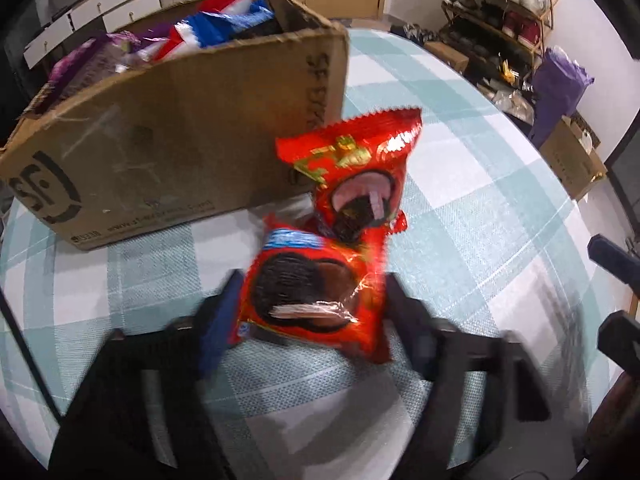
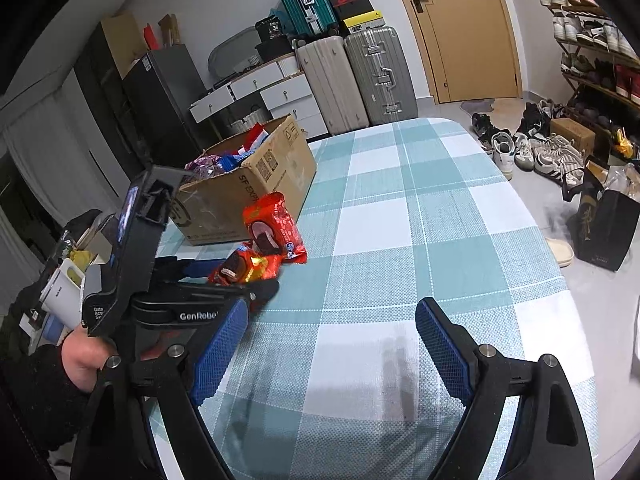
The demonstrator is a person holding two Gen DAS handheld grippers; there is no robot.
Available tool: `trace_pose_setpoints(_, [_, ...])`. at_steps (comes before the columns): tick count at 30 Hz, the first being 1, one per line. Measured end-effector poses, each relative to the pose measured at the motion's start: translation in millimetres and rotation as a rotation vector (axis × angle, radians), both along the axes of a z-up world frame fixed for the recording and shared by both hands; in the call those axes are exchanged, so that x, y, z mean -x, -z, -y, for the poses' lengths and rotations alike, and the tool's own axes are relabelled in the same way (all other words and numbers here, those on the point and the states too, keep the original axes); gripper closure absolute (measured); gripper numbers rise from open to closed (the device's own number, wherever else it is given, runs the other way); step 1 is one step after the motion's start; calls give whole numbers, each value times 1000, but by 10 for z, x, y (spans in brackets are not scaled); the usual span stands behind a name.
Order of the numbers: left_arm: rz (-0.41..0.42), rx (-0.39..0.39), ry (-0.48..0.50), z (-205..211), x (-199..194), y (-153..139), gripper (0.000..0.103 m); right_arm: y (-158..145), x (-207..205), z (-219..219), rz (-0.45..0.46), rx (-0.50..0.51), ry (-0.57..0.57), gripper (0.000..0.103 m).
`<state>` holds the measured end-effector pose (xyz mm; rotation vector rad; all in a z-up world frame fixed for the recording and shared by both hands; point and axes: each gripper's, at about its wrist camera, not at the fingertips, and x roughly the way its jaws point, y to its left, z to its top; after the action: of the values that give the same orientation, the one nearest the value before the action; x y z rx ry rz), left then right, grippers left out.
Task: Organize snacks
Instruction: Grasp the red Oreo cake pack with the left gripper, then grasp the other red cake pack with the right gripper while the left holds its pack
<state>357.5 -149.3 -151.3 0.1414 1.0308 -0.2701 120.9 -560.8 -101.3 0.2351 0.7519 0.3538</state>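
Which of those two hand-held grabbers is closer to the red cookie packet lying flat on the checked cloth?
Left. The left gripper has its jaws on either side of the flat red cookie packet. The right gripper hangs open over bare checked tablecloth, well apart from it.

The two snack packs are bright red with dark brown cookie pictures; the nearer one has a blue label. The box is plain brown cardboard with black print, holding purple and red-white-blue wrappers. The tablecloth is teal-and-white check. The gripper pads are blue on black.
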Motion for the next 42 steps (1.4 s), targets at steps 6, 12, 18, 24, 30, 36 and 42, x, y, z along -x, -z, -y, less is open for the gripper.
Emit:
trace_pose_setpoints(6, [-32,57,6,-28,-88,13,53,4,1,-13,-3,1,1,15])
trace_pose_setpoints(12, [-32,79,-16,-82,-113,4,53,-3,31,-47,-1,3,-1,15])
trace_pose_setpoints(18, [7,69,-24,-113,18,-80,53,1,26,-97,-3,12,-9,15])
trace_pose_setpoints(24, [56,71,-76,-147,222,-232,53,33,-63,-123,-13,9,-5,15])
trace_pose_setpoints(30, [75,93,-103,-311,376,-357,53,97,-235,-137,-35,-6,-7,15])
trace_pose_setpoints(36, [80,97,-122,-718,597,-454,53,120,-441,-202,-35,0,-34,15])
trace_pose_setpoints(42, [101,122,-143,-915,701,-585,53,124,-653,-287,-21,30,-78,15])
